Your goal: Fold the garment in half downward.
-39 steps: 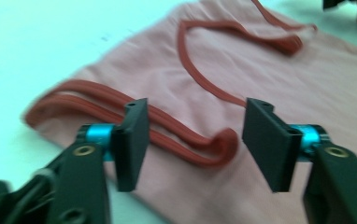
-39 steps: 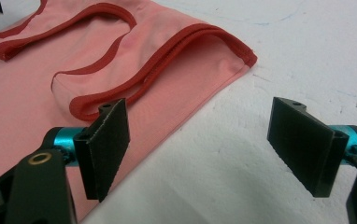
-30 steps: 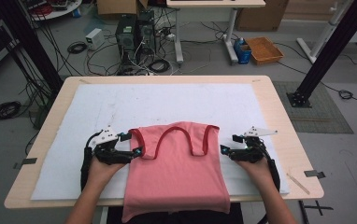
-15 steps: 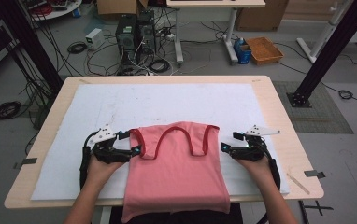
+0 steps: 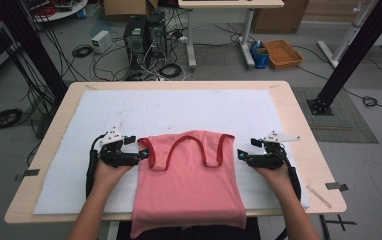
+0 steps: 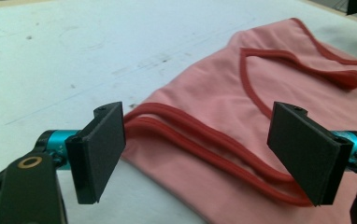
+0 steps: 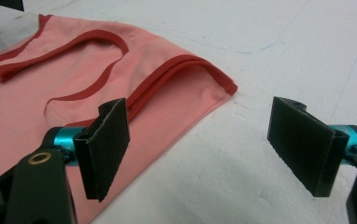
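A pink tank top (image 5: 189,180) with red trim lies flat on the white mat (image 5: 179,112), its hem hanging over the table's front edge. My left gripper (image 5: 141,154) sits at the top's left shoulder, open. In the left gripper view the jaws of that gripper (image 6: 197,135) straddle the red-trimmed armhole edge (image 6: 204,140) without closing on it. My right gripper (image 5: 240,156) is open at the top's right side. In the right gripper view it (image 7: 204,140) hovers over bare mat, its left jaw above the tank top's edge (image 7: 167,100).
The mat covers most of the wooden table (image 5: 304,125). A thin wooden stick (image 5: 319,196) lies near the front right corner. Beyond the far edge stand computer towers (image 5: 141,32), tangled cables and an orange bin (image 5: 283,52) on the floor.
Both grippers have shifted slightly away from me along the shirt's sides. The tank top lies as before.
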